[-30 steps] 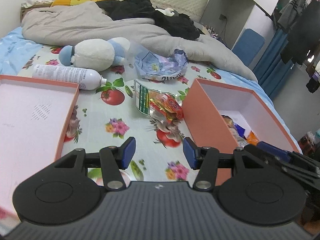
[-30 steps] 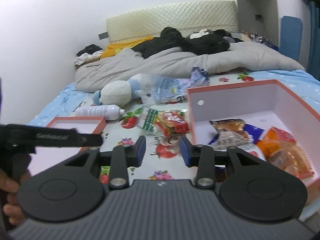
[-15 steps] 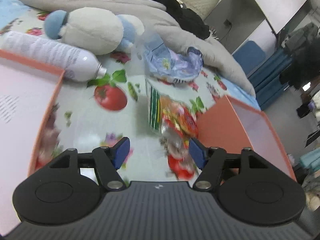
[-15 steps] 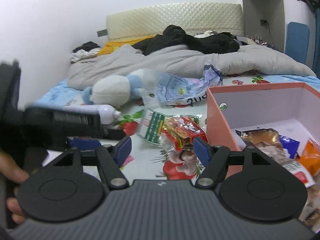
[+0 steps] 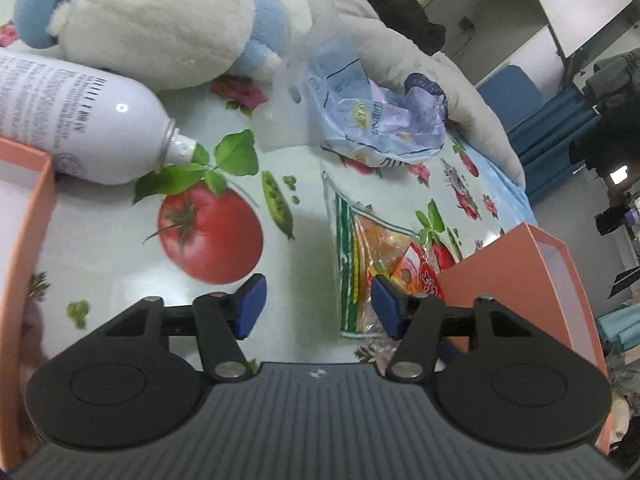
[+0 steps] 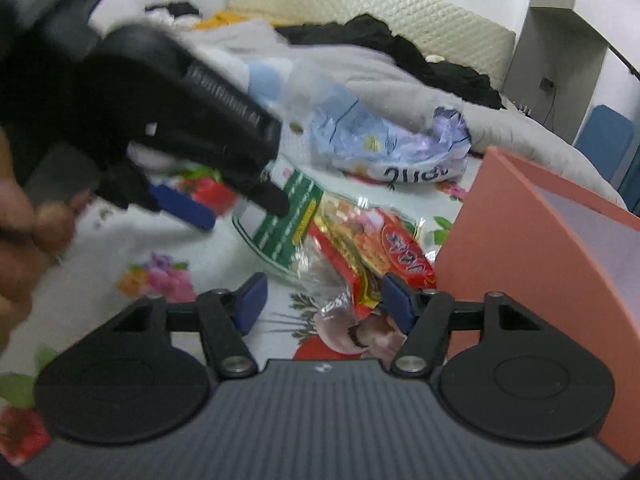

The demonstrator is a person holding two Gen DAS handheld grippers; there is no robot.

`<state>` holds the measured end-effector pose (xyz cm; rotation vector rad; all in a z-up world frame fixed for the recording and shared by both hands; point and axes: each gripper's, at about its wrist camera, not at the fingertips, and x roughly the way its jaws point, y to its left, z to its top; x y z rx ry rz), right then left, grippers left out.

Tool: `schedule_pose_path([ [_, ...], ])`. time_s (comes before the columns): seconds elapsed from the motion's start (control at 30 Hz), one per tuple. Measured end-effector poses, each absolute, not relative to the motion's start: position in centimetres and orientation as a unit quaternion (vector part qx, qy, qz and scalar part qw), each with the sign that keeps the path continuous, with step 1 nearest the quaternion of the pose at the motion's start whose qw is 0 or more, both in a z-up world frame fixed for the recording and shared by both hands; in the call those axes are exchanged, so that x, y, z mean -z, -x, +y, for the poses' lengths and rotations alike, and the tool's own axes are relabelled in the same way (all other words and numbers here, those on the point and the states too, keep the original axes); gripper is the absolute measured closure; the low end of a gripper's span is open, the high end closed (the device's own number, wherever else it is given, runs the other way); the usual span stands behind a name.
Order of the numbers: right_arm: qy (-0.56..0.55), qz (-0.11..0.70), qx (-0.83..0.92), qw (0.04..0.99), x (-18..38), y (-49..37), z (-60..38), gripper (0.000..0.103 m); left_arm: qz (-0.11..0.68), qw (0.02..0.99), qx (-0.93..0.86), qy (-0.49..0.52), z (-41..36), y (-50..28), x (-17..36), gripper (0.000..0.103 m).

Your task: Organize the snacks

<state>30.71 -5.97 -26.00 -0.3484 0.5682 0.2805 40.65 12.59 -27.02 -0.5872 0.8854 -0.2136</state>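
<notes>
A clear snack bag with green stripes and red-orange packets (image 5: 360,256) lies on the fruit-print bedsheet beside the orange box (image 5: 516,280). My left gripper (image 5: 316,306) is open, low over the sheet, its right finger at the bag's near edge. In the right wrist view the same bag (image 6: 340,240) lies just ahead of my open right gripper (image 6: 320,300); the left gripper (image 6: 224,196) reaches in above the bag's green end. A crumpled blue-purple snack bag (image 5: 380,120) lies further back, also in the right wrist view (image 6: 384,144).
A white spray can (image 5: 80,120) and a white-blue plush toy (image 5: 160,20) lie at the left rear. An orange box lid (image 5: 28,208) is at the left. A grey duvet and dark clothes (image 6: 400,52) cover the bed's far side. The orange box wall (image 6: 532,256) stands at the right.
Both grippers have moved forward and down toward the striped snack bag and opened wider. The left gripper now crosses the right wrist view, close above the bag.
</notes>
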Motion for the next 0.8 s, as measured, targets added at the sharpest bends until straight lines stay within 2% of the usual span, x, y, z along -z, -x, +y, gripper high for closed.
schedule_pose_path([
  [0.07, 0.179, 0.277, -0.128, 0.935, 26.4, -31.0, -5.9, 0.049, 0.422, 0.855, 0.103, 0.285, 12.6, -41.1, 27.5, 0.053],
  [0.1, 0.180, 0.277, -0.126, 0.935, 26.6, -31.0, -5.9, 0.052, 0.421, 0.852, 0.109, 0.291, 12.5, -41.3, 27.6, 0.056],
  [0.13, 0.178, 0.277, -0.124, 0.936, 26.6, -31.0, -5.9, 0.062, 0.422, 0.850, 0.113, 0.293, 12.4, -41.5, 27.8, 0.059],
  [0.17, 0.178, 0.277, -0.124, 0.936, 26.5, -31.0, -5.9, 0.066, 0.422, 0.851, 0.115, 0.290, 12.2, -41.6, 27.8, 0.065],
  [0.2, 0.180, 0.275, -0.122, 0.937, 26.5, -30.9, -5.8, 0.066, 0.423, 0.852, 0.116, 0.287, 11.9, -41.5, 27.9, 0.070],
  [0.27, 0.187, 0.272, -0.120, 0.936, 26.4, -30.6, -5.6, 0.072, 0.428, 0.850, 0.116, 0.284, 11.6, -41.5, 28.0, 0.092],
  [0.3, 0.188, 0.270, -0.122, 0.936, 26.2, -30.3, -5.7, 0.073, 0.428, 0.850, 0.119, 0.283, 11.4, -41.3, 28.0, 0.096],
  [0.53, 0.183, 0.267, -0.134, 0.937, 24.9, -27.6, -6.2, 0.079, 0.403, 0.863, 0.120, 0.279, 11.3, -37.5, 26.1, 0.102],
  [0.8, 0.194, 0.270, -0.162, 0.929, 23.7, -23.1, -7.2, 0.080, 0.383, 0.867, 0.108, 0.299, 11.8, -33.7, 24.7, 0.103],
])
